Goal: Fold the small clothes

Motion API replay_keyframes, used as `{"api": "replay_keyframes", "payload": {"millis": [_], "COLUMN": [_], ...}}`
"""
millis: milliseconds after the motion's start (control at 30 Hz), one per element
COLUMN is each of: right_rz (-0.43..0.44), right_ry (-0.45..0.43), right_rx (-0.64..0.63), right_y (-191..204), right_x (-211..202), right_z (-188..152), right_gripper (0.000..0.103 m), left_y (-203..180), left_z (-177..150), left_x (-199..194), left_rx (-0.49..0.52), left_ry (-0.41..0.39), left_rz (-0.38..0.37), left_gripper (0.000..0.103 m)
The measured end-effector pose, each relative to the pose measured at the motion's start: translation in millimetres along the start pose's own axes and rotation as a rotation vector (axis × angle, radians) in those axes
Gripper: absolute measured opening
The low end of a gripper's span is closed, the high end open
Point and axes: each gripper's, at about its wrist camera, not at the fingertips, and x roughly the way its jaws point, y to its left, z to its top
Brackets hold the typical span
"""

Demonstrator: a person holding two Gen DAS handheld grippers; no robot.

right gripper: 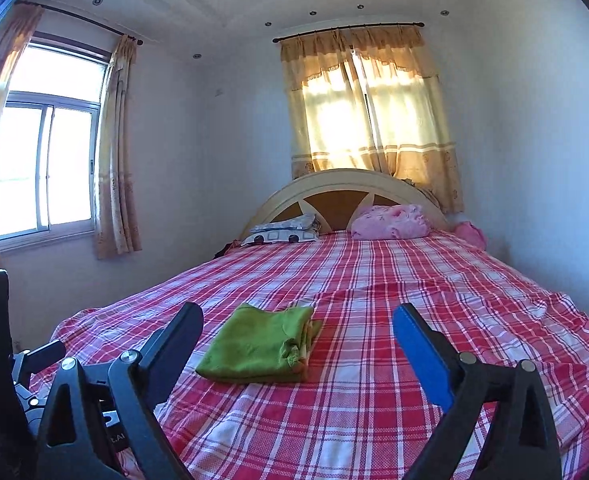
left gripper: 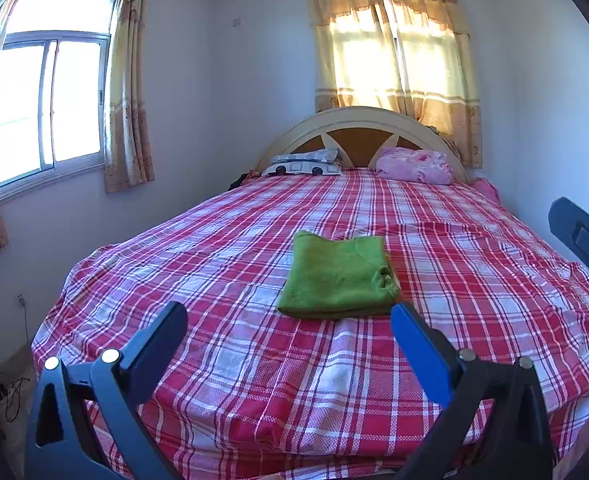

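A green garment (left gripper: 336,276) lies folded into a neat rectangle on the red plaid bed sheet (left gripper: 254,360). In the left wrist view my left gripper (left gripper: 288,316) is open and empty, held back from the garment's near edge. In the right wrist view the same garment (right gripper: 258,346) sits left of centre, and my right gripper (right gripper: 298,316) is open and empty, apart from it. The right gripper's body shows at the right edge of the left wrist view (left gripper: 586,240). The left gripper's body shows at the lower left of the right wrist view (right gripper: 34,364).
The bed fills the room's middle, with a curved headboard (left gripper: 358,128), a patterned pillow (left gripper: 306,164) and a pink pillow (left gripper: 414,164) at its far end. A window (left gripper: 50,100) is on the left wall. Cables (left gripper: 6,388) lie on the floor at left.
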Motion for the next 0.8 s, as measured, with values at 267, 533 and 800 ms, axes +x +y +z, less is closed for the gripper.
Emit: {"api": "replay_keyframes", "payload": {"millis": [267, 533, 800], "right_rz": [-0.006, -0.007, -0.011], "right_ry": [0.012, 0.009, 0.012], "right_rx": [0.014, 0.015, 0.020], "right_y": [-3.8, -4.7, -5.4], "right_x": [-1.1, -1.1, -1.6], "right_z": [0.2, 0.2, 0.0], "right_gripper": [0.096, 0.096, 0.096], "left_y": [-3.2, -4.7, -4.4], "left_z": [1.2, 0.9, -0.1], "left_x": [0.0, -0.9, -2.2], "left_rx": [0.006, 0.007, 0.004], "left_ry": [0.003, 0.006, 0.003], "left_rz": [-0.005, -0.004, -0.008], "left_gripper": [0.103, 0.103, 0.103]}}
